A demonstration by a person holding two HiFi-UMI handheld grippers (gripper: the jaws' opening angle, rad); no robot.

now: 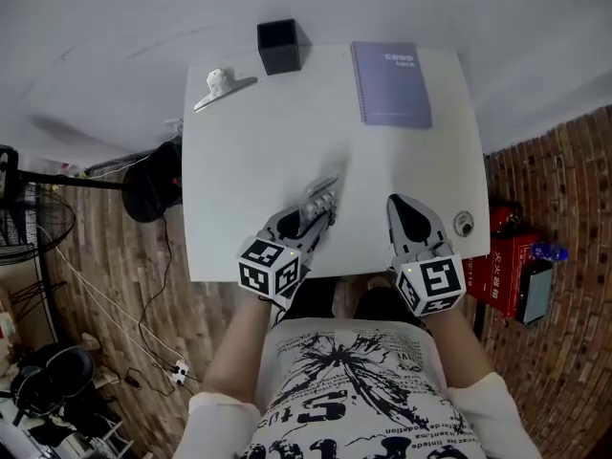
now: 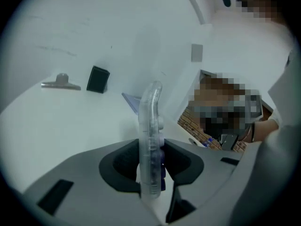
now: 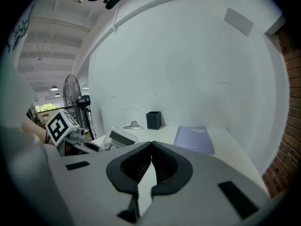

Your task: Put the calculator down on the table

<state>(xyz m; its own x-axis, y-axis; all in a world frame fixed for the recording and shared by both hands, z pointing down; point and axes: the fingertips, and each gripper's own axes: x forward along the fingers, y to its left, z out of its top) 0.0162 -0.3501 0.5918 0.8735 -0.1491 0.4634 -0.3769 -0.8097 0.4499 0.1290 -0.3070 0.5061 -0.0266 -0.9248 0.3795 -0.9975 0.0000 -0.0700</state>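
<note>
Left gripper [image 2: 151,147] is right up front, its 2 jaws clamped on the calculator [image 2: 150,121], a clear plastic one seen edge-on and sticking up out of the pads. From the head view the calculator hangs slanted over the near part of the white table [image 1: 239,161], close to the front edge, and honestly I can't tell if its far end touches the tabletop. Right gripper [image 3: 151,147] is just to the right of it, also over the near edge, jaws pressed together with nothing in them. Further back, well apart from both, there's a lavender notebook [image 1: 392,84] lying flat at the far right, a black square cup [image 1: 278,46] at the far edge, and a metal clip [image 1: 222,89] near the far left corner. Some small round thing [image 1: 464,223] sits by the table's right edge.
</note>
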